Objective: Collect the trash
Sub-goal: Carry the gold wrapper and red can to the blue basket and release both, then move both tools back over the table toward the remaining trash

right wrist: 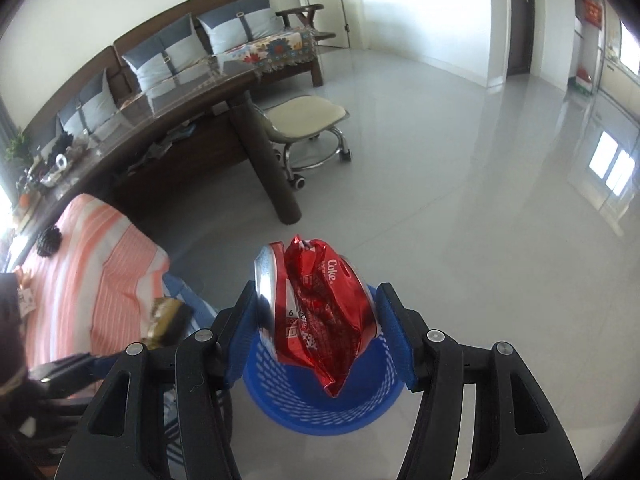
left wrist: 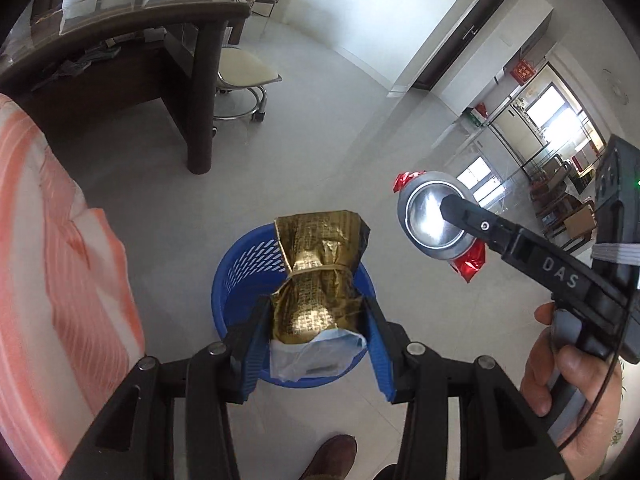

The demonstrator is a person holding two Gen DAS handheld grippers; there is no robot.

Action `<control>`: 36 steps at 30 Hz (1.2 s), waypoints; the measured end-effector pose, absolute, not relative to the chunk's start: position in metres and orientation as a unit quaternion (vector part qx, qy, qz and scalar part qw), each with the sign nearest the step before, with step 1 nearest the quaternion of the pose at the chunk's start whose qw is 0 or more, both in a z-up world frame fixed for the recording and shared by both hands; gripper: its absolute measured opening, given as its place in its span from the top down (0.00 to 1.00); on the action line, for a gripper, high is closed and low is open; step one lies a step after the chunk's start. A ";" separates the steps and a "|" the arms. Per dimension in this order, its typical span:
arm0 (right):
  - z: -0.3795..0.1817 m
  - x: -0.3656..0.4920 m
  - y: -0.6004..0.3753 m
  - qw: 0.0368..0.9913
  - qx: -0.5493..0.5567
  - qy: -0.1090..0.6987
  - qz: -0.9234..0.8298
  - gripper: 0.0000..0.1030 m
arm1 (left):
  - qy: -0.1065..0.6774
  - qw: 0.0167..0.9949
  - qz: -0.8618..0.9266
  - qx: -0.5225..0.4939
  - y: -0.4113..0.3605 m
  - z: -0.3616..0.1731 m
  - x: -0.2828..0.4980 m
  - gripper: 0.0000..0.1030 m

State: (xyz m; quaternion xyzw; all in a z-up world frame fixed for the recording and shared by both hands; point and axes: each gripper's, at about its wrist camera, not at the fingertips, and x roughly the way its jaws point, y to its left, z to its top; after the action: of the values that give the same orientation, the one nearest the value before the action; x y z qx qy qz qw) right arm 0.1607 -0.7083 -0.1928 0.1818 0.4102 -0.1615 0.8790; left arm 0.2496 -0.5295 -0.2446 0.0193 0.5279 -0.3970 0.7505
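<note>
Hanging over the bin [left wrist: 240, 276], left gripper [left wrist: 316, 336] clamped a gold packet [left wrist: 316, 280]; right gripper [right wrist: 316, 332] clamped a can [right wrist: 320, 308]; bin floor hidden.

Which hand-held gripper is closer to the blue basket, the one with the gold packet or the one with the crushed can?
Left. The left hand-held gripper holds the gold packet directly over the blue basket; the right hand-held gripper, holding the crushed can, is off to its side.

right claw [right wrist: 316, 312] clamps crushed red coke can [right wrist: 320, 308] above blue basket [right wrist: 320, 400] on grey floor [right wrist: 460, 220]; striped orange cloth [right wrist: 92, 272] left.
</note>
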 end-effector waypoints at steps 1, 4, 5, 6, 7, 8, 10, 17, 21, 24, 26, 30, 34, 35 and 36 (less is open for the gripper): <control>-0.195 0.161 -0.713 0.878 0.184 0.410 -0.164 0.41 | 0.530 0.749 -0.397 0.022 -0.537 -0.250 0.252 0.55; -0.201 0.159 -0.721 0.875 0.191 0.410 -0.171 0.39 | 0.534 0.747 -0.395 0.030 -0.548 -0.265 0.258 0.53; -0.202 0.158 -0.725 0.875 0.196 0.408 -0.175 0.38 | 0.534 0.746 -0.398 0.031 -0.554 -0.270 0.260 0.53; -0.204 0.155 -0.727 0.875 0.201 0.402 -0.178 0.29 | 0.534 0.745 -0.398 0.033 -0.558 -0.277 0.263 0.47; -0.205 0.155 -0.729 0.876 0.206 0.398 -0.178 0.22 | 0.535 0.746 -0.396 0.035 -0.563 -0.283 0.265 0.36; -0.205 0.153 -0.731 0.877 0.208 0.394 -0.180 0.14 | 0.535 0.748 -0.391 0.036 -0.567 -0.287 0.265 0.31; -0.205 0.149 -0.735 0.880 0.207 0.387 -0.183 0.14 | 0.538 0.750 -0.383 0.033 -0.571 -0.296 0.268 0.29; -0.186 0.142 -0.739 0.888 0.205 0.353 -0.213 0.10 | 0.483 0.781 -0.396 0.010 -0.536 -0.239 0.247 0.29; -0.162 0.138 -0.714 0.904 0.180 0.325 -0.210 0.04 | 0.430 0.806 -0.407 0.022 -0.482 -0.182 0.214 0.29; -0.145 0.139 -0.679 0.919 0.152 0.314 -0.184 0.02 | 0.415 0.825 -0.382 0.045 -0.423 -0.163 0.188 0.24; -0.136 0.143 -0.645 0.928 0.127 0.314 -0.157 0.02 | 0.426 0.834 -0.347 0.056 -0.378 -0.167 0.175 0.24; -0.127 0.155 -0.555 0.940 0.096 0.319 -0.076 0.01 | 0.458 0.852 -0.253 0.031 -0.277 -0.186 0.158 0.24; -0.146 0.172 -0.439 0.929 0.063 0.361 0.049 0.01 | 0.472 0.868 -0.151 0.028 -0.191 -0.210 0.156 0.24; -0.155 0.177 -0.411 0.918 0.055 0.384 0.085 0.01 | 0.471 0.873 -0.126 0.029 -0.170 -0.215 0.156 0.24; -0.165 0.180 -0.386 0.907 0.047 0.403 0.113 0.01 | 0.470 0.876 -0.105 0.026 -0.151 -0.218 0.156 0.24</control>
State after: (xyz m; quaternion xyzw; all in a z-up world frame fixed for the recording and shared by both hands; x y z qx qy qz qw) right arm 0.1802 -0.3861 -0.1649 0.0473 0.4028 0.1134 0.9070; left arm 0.1560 -0.1511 -0.2178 0.0264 0.4701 -0.1049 0.8760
